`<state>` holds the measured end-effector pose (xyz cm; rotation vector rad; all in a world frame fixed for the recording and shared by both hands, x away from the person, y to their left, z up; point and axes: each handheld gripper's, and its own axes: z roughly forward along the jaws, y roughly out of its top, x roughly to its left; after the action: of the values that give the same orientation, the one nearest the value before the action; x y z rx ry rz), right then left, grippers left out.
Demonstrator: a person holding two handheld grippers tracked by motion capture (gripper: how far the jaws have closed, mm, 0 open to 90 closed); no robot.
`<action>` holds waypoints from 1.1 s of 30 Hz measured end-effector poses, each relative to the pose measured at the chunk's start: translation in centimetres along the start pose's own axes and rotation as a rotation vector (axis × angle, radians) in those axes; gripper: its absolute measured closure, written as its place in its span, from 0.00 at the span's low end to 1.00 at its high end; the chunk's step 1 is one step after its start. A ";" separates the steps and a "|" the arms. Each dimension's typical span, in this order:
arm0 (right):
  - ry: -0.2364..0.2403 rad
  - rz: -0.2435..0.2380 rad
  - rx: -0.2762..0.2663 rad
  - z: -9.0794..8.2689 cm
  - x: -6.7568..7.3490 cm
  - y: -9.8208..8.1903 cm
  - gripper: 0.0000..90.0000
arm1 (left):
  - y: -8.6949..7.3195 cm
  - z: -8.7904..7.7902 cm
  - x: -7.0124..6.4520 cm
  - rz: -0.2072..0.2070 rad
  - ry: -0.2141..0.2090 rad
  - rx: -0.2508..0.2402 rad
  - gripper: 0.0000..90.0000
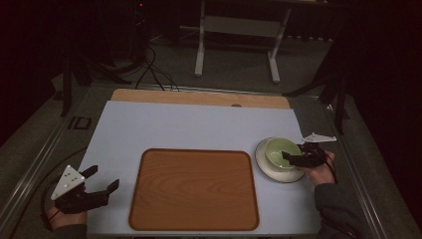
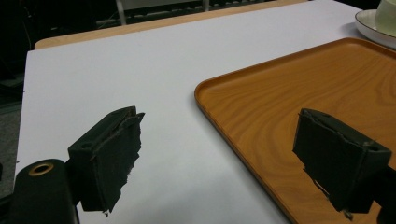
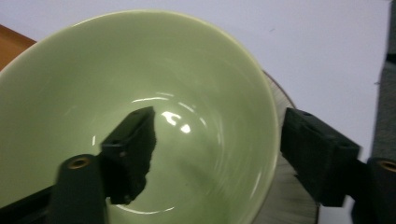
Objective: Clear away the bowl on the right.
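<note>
Right gripper (image 1: pixel 293 158) astride green bowl (image 1: pixel 278 151) rim, seemingly not clamped

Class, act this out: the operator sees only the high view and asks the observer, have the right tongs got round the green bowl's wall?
Observer: Yes. The right gripper view shows the right tongs straddling the bowl wall, one jaw inside, one outside.
Operator: Squeezing it?
Observer: No, the inside jaw stands well clear of the wall.
Operator: And the left tongs?
Observer: Open, nothing between them, above the tray edge.
</note>
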<state>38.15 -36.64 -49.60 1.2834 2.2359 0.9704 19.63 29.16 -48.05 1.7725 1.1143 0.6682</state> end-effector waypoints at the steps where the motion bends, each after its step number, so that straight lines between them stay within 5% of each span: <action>1: 0.014 0.006 0.008 0.1 0.0 0.0 0.36 | 0.0 0.0 0.0 0.001 -0.001 0.000 0.16; 2: 0.041 0.013 0.027 0.1 -0.1 0.0 0.46 | 0.0 0.0 0.0 0.002 -0.001 0.001 0.16; 9: 0.114 0.104 0.076 0.6 -0.8 -0.4 0.63 | 0.0 0.0 0.0 0.001 -0.001 0.000 0.16; 19: 0.148 0.144 0.147 0.7 -0.8 0.2 0.79 | 0.0 0.0 0.0 0.004 -0.002 0.001 0.16; 33: 0.129 0.157 0.183 0.7 -0.5 0.7 0.91 | 0.0 -0.1 0.0 0.005 0.000 -0.002 0.16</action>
<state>39.25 -36.62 -49.57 1.5360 2.3978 0.9459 19.57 29.20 -48.00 1.7745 1.1090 0.6719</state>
